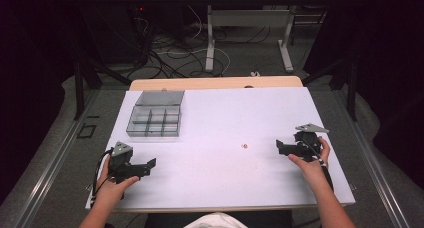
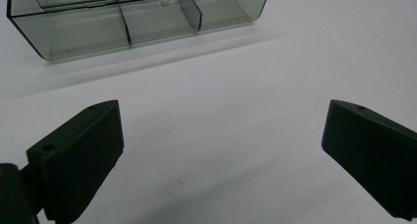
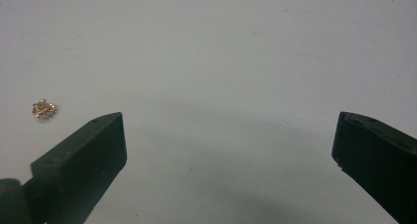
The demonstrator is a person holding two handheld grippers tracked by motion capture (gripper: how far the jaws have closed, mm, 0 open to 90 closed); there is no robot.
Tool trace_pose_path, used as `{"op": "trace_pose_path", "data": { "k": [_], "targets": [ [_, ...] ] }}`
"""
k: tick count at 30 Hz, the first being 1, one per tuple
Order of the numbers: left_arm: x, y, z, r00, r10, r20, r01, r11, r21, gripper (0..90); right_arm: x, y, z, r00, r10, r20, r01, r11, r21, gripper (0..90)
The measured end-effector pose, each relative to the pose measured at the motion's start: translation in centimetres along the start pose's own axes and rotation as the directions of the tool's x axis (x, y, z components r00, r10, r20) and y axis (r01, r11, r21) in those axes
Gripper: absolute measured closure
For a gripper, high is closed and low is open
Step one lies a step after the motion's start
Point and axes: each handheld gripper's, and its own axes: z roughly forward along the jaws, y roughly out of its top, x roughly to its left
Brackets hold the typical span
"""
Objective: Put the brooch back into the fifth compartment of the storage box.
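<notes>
1. Step judged: approach, nothing yet picked; the small gold trinket [image 1: 244, 145] lies on the white counter [image 1: 225, 178], well apart from the right gripper [image 1: 283, 148]; its jaws are apart and empty.
2. Next move calls for the trinket [image 3: 44, 108] to be centred between the jaws.
3. Left gripper [image 1: 148, 164] is held with jaws apart near the clear compartment box [image 1: 154, 120]; the path is unobstructed.

My left gripper [image 2: 221, 155] and right gripper [image 3: 228, 157] were matt black plastic. The table [image 1: 225, 178] wore a smooth, matt white sheet over pale wood. The compartment box [image 1: 154, 120] was glossy, smoky clear plastic; the small ornament [image 3: 44, 108] gleamed like gold metal.
</notes>
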Motion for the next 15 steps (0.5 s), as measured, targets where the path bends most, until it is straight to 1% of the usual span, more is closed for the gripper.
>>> {"op": "trace_pose_path", "data": {
  "k": [4, 5, 6, 7, 8, 10, 12, 13, 14, 15],
  "targets": [
    [0.0, -0.1, 0.0, 1.0, -0.004, 0.002, 0.004, 1.0, -0.002, 2.2, 0.5, 0.2, -0.1, 0.9994, -0.034, -0.006, 0.034, 0.999, -0.005, 0.0],
    [0.0, -0.1, -0.1, 1.0, -0.004, 0.0, 0.004, 1.0, 0.0, 2.3, 0.7, 0.3, -0.1, 0.9993, -0.038, -0.005, 0.038, 0.999, -0.003, 0.0],
    [0.0, -0.1, -0.2, 1.0, -0.002, 0.003, 0.001, 0.9999, 0.013, 2.3, 0.7, 0.3, -0.1, 0.9987, -0.05, -0.008, 0.05, 0.999, -0.007, 0.0],
    [0.0, -0.1, -0.1, 1.0, -0.008, -0.001, 0.008, 1.0, -0.002, 2.3, 0.9, 0.4, -0.1, 0.9987, -0.049, -0.011, 0.049, 0.999, -0.008, 0.0],
    [0.0, -0.1, -0.2, 1.0, -0.009, -0.001, 0.009, 0.9999, -0.005, 2.3, 1.1, 0.5, -0.2, 0.998, -0.062, -0.014, 0.062, 0.998, -0.013, 0.0],
    [-0.1, -0.1, -0.2, 0.9999, -0.01, -0.003, 0.01, 0.9999, -0.003, 2.3, 1.2, 0.6, -0.2, 0.9977, -0.066, -0.018, 0.066, 0.998, -0.014, 0.0],
    [0.0, -0.2, -0.3, 1.0, 0.001, -0.002, -0.001, 1.0, 0.003, 2.3, 1.5, 0.7, -0.3, 0.9961, -0.086, -0.017, 0.086, 0.996, -0.016, 0.2],
    [0.0, -0.2, -0.3, 1.0, -0.006, -0.002, 0.006, 1.0, -0.003, 2.3, 1.6, 0.8, -0.3, 0.9956, -0.092, -0.015, 0.092, 0.996, -0.021, 0.6],
    [0.0, -0.2, -0.4, 1.0, -0.005, 0.0, 0.005, 0.9999, 0.011, 2.3, 1.7, 0.9, -0.4, 0.9951, -0.098, -0.013, 0.098, 0.995, -0.019, 1.1],
    [-0.1, -0.3, -0.4, 1.0, -0.006, -0.003, 0.006, 1.0, 0.0, 2.3, 1.9, 0.9, -0.3, 0.9944, -0.105, -0.015, 0.105, 0.994, -0.019, 1.4]
  ]
}}
